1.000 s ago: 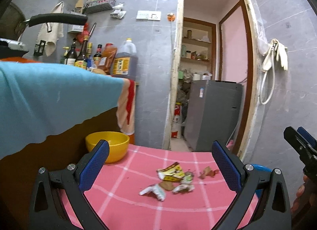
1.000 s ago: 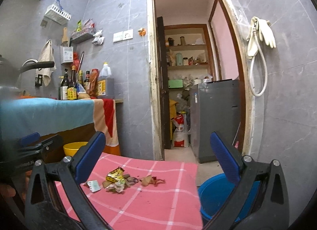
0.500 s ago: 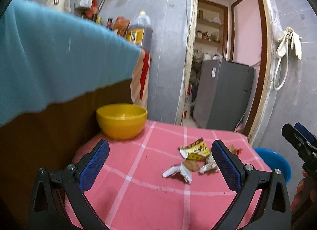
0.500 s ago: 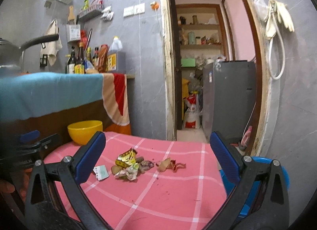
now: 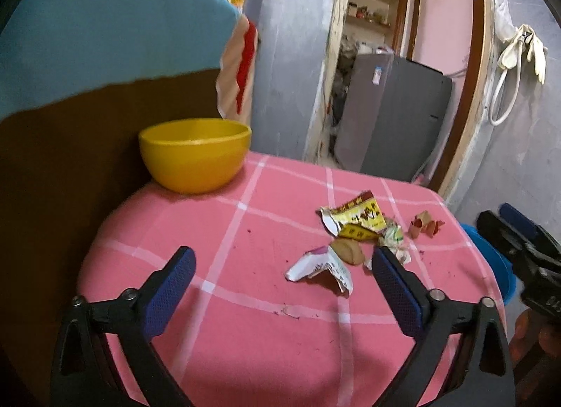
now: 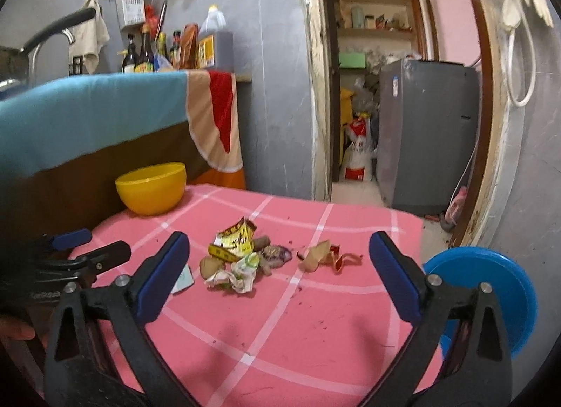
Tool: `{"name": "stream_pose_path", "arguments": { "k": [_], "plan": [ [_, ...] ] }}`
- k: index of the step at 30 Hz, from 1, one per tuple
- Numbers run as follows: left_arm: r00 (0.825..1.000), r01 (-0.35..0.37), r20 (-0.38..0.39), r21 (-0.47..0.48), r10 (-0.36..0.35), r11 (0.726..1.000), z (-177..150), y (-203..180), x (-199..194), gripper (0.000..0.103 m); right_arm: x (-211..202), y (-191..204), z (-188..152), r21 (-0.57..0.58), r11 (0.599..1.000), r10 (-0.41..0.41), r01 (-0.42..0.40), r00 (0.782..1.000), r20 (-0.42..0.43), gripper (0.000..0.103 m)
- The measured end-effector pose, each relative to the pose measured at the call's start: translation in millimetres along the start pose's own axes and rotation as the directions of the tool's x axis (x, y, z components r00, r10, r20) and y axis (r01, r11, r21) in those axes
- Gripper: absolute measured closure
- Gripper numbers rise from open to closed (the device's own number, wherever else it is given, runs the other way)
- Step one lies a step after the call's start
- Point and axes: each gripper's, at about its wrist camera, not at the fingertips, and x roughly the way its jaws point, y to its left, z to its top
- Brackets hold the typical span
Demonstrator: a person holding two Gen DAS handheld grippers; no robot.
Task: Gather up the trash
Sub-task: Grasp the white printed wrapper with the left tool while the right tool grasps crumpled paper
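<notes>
Only right view: bottles behind towel; left view: torn white wrapper.

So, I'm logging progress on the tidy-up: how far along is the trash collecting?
Nothing looks collected yet. The yellow wrapper, crumpled paper and peel scraps all lie on the pink tablecloth. Neither hand holds anything: the left claw and right claw are open and empty, their jaws having just narrowed slightly. Every piece remains to be picked up; the blue bin sits beside the table.
</notes>
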Motion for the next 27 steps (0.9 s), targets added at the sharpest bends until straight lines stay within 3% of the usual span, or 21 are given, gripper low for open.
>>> {"name": "stream_pose_path", "arguments": {
  "k": [4,16,27],
  "plan": [
    [0.997,0.045,-0.063,-0.001,-0.045,0.999,1.0,-0.4,15.3,0.029,20.3,2.6,-1.5,-0.007,1.000,0.022,-0.023,0.996,-0.085,0.024],
    [0.971,0.113,-0.212,0.008,-0.109,0.994,0.4,-4.9,48.5,0.062,63.9,10.9,-10.3,0.005,0.996,0.092,-0.094,0.957,-0.275,0.051],
    [0.963,0.147,-0.231,0.005,-0.142,0.989,1.2,-4.1,53.9,0.069,85.4,23.8,-15.5,-0.019,0.990,0.124,-0.141,0.924,-0.363,0.062]
  ]
}}
